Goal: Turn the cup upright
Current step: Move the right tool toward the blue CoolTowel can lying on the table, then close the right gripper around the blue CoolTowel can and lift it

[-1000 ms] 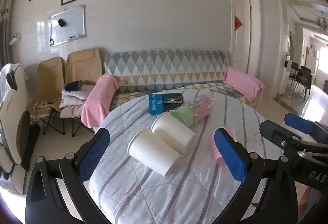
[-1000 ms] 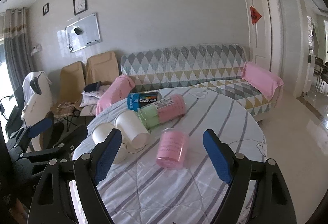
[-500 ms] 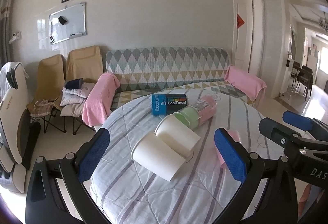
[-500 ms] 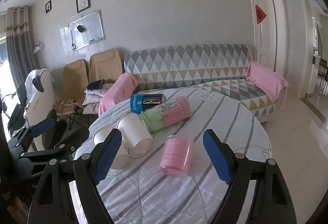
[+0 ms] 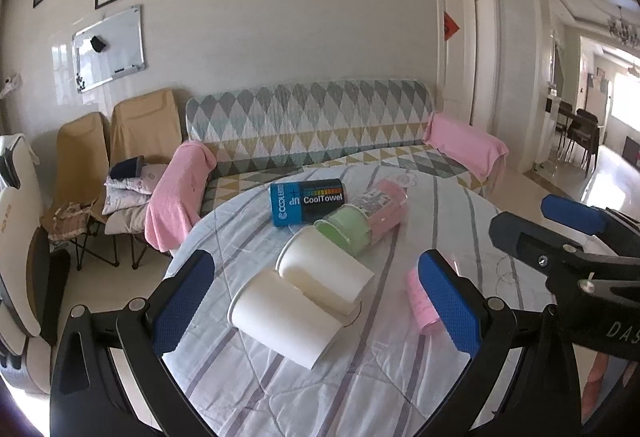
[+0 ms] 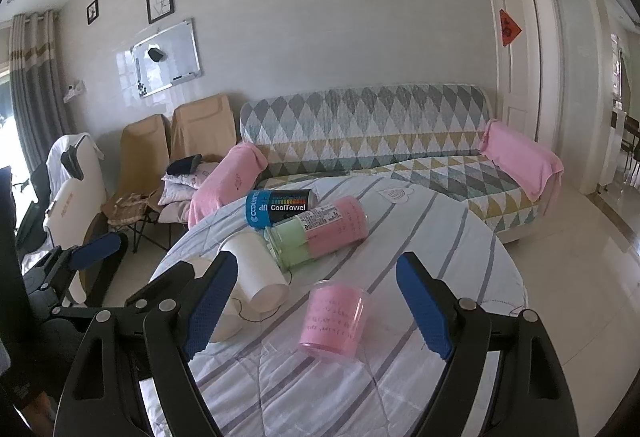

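Two white paper cups lie on their sides on the striped round table (image 5: 400, 389): the near one (image 5: 286, 321) and the far one (image 5: 326, 275), touching. A pink cup (image 6: 334, 317) stands mouth-down further right; it also shows in the left wrist view (image 5: 420, 301), half hidden by a finger. My left gripper (image 5: 316, 307) is open and empty, held above the near white cup. My right gripper (image 6: 318, 307) is open and empty, framing the pink cup from above. In the right wrist view the white cups (image 6: 256, 273) sit behind its left finger.
A pink-and-green cylinder pack (image 6: 320, 233) and a blue CoolTowel can (image 6: 280, 207) lie at the table's far side. A patterned sofa (image 6: 380, 133) and folding chairs (image 6: 168, 153) stand behind the table. The table edge drops off to the left.
Both grippers have drawn back and risen a little, so the cups sit lower and slightly farther in view. Both stay open. No object has moved.
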`<state>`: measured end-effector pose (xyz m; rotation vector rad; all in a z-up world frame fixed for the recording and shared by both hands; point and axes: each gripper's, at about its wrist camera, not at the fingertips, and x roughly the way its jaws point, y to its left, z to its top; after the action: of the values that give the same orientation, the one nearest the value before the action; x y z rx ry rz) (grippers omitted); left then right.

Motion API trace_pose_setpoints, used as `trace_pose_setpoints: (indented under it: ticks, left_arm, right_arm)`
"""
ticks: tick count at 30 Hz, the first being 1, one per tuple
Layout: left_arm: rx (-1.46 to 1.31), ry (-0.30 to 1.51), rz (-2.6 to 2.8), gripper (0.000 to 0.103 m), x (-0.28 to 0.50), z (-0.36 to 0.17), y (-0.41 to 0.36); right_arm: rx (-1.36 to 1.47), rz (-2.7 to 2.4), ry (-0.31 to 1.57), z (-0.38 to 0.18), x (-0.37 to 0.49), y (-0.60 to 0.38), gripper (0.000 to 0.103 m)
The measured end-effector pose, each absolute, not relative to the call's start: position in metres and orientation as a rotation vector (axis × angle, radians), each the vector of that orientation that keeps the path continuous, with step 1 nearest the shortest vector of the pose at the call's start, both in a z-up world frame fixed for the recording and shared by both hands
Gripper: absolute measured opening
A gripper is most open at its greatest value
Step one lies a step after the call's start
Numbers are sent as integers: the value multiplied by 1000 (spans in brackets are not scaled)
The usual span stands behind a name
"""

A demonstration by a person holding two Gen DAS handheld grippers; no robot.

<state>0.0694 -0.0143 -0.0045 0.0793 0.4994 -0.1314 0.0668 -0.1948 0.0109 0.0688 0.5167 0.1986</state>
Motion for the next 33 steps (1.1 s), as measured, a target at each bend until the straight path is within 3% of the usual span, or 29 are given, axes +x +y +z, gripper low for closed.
trace_pose_setpoints:
  ticks: [21, 33]
  left_arm:
    - [102, 512, -54, 103, 89, -3, -3]
    - [8, 650, -37, 103, 125, -6, 53]
  right_arm:
    - [-10, 230, 511, 23, 91, -191, 83]
    - [-130, 360, 617, 20, 151, -177, 83]
